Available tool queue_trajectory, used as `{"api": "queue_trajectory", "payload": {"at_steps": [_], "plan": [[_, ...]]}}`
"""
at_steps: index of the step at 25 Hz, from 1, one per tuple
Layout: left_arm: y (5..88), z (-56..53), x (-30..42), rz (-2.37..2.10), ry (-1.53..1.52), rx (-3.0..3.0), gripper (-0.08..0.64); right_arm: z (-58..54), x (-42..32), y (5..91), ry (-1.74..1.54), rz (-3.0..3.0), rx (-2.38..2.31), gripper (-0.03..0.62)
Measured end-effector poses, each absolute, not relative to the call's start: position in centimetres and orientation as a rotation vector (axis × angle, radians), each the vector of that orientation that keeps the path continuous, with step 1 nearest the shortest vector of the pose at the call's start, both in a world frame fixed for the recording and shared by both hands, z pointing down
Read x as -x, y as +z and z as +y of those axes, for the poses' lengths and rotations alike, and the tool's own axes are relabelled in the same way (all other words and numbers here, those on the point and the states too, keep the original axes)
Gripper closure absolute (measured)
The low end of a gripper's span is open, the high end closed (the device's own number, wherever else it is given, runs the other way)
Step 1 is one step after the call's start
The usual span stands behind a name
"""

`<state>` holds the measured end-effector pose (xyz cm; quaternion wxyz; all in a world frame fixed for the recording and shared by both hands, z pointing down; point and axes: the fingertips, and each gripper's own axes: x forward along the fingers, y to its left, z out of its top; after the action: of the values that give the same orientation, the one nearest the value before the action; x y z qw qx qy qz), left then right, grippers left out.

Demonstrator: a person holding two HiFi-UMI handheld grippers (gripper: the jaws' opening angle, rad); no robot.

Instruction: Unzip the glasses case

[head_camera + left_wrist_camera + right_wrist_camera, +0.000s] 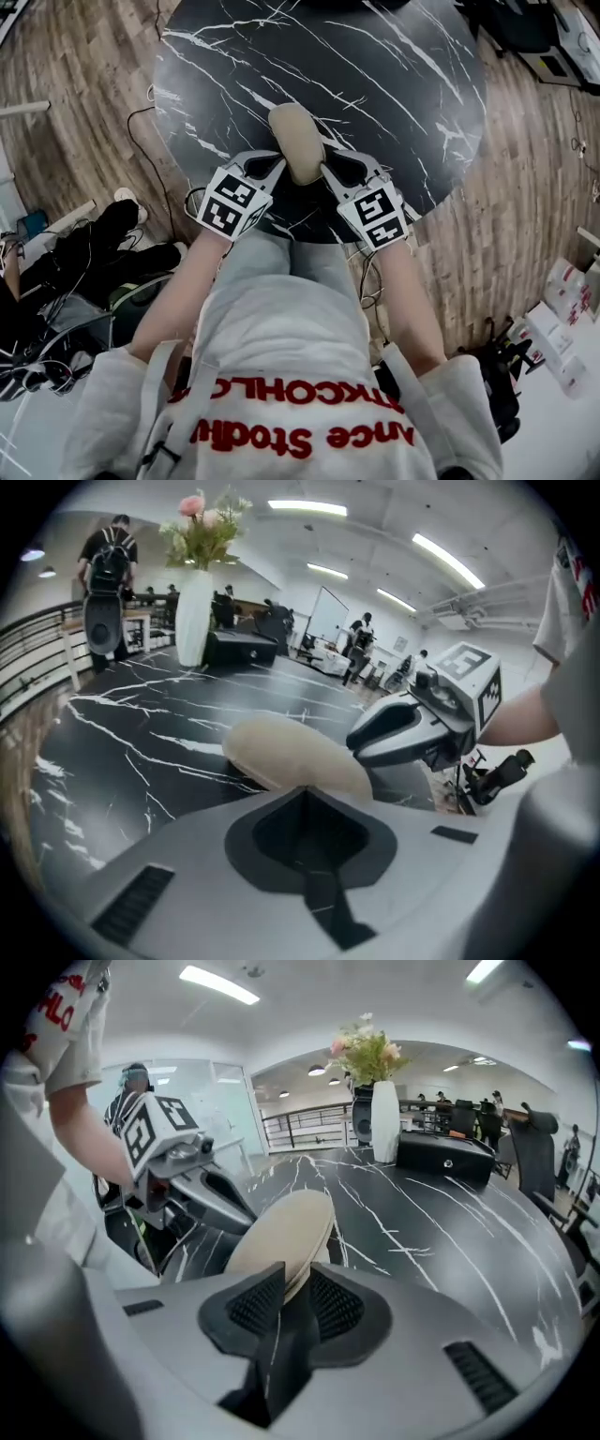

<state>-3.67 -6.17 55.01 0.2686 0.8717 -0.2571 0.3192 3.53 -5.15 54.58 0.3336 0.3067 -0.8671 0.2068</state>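
1. Glasses case (298, 141) lies on the table (394, 84), near edge, between both tongs.
2. Left tongs (305, 791) closed, empty; should brace the case.
3. Right tongs (296, 1279) slightly parted around the case rim, not pinching; locate the zip pull before closing.

Left tool (302, 797), jaws together; right tool (291, 1290), jaws slightly apart; both angled downward.

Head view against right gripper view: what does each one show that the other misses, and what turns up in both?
Only the head view: the wooden floor and the right gripper seen from outside.
Only the right gripper view: a white vase of flowers, a black box, ceiling lights, and the beige glasses case reaching in between that gripper's jaws.
Both: the case, the black marbled table and the left gripper.
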Motion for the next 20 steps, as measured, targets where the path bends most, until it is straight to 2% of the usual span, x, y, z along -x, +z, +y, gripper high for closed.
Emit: {"api": "queue_trajectory", "payload": {"at_steps": [5,8,11,15,17,20], "plan": [[55.2,-6.0,2.4,-0.651,0.773,-2.275,0.554,-6.9,-4.5,54.8,0.393,-2.201,-0.731,0.498],[54.8,-4.4,-0.2,-0.403,0.885,-2.36,0.554,-7.2,-6.4,54.8,0.458,-2.199,-0.789,0.497],[52.3,-5.7,-1.8,-0.372,0.909,-2.52,0.554,-5.2,-7.5,55.8,0.529,-2.191,-0.725,0.492],[51.3,-8.0,-3.0,-0.388,0.963,-2.635,0.554,-2.8,-6.2,57.4,0.5,-2.153,-0.578,0.406],[51.8,-8.2,-3.4,-0.373,0.993,-2.672,0.554,-2.6,-5.5,57.8,0.516,-2.146,-0.6,0.382],[51.7,-8.4,-3.6,-0.375,0.933,-2.678,0.554,-2.8,-5.4,57.7,0.484,-2.114,-0.694,0.38]]}}
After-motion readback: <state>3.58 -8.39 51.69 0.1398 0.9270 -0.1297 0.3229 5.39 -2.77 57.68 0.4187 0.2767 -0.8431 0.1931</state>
